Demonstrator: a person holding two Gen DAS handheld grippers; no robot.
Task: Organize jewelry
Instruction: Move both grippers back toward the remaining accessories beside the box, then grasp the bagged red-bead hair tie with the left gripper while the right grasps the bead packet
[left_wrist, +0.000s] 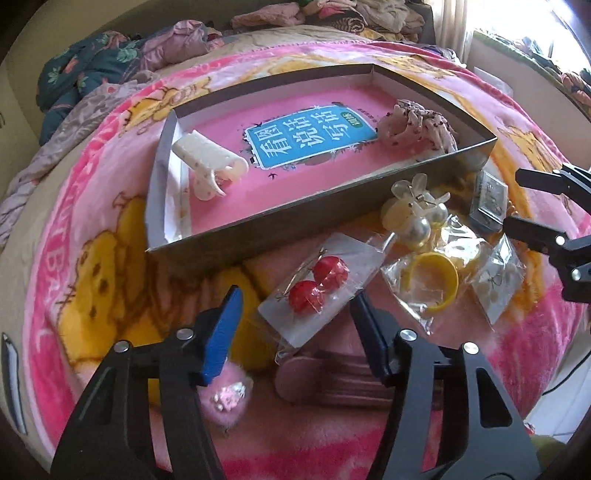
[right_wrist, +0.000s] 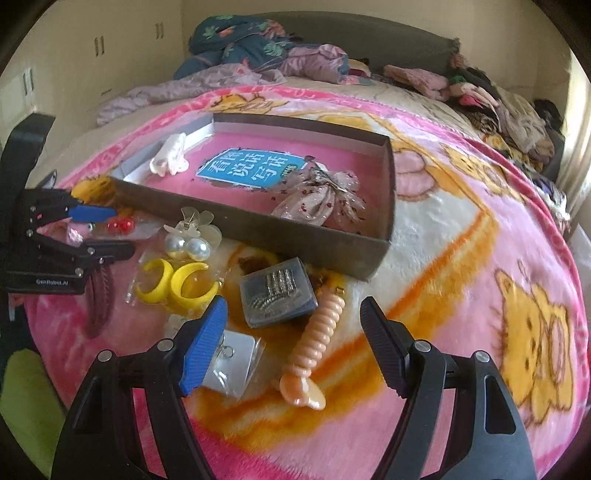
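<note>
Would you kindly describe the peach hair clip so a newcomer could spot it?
Find the shallow box on the pink blanket. In front of its near wall lies the peach hair clip, beside a dark case. It alone is long, ribbed and unpackaged.

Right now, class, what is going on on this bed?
A person with a gripper in each hand is sorting jewelry into a shallow box on a pink blanket. The left gripper, open, straddles a packet of red earrings. The right gripper, also open, hovers over a peach spiral clip. A white clip and a scrunchie are already boxed.
</note>
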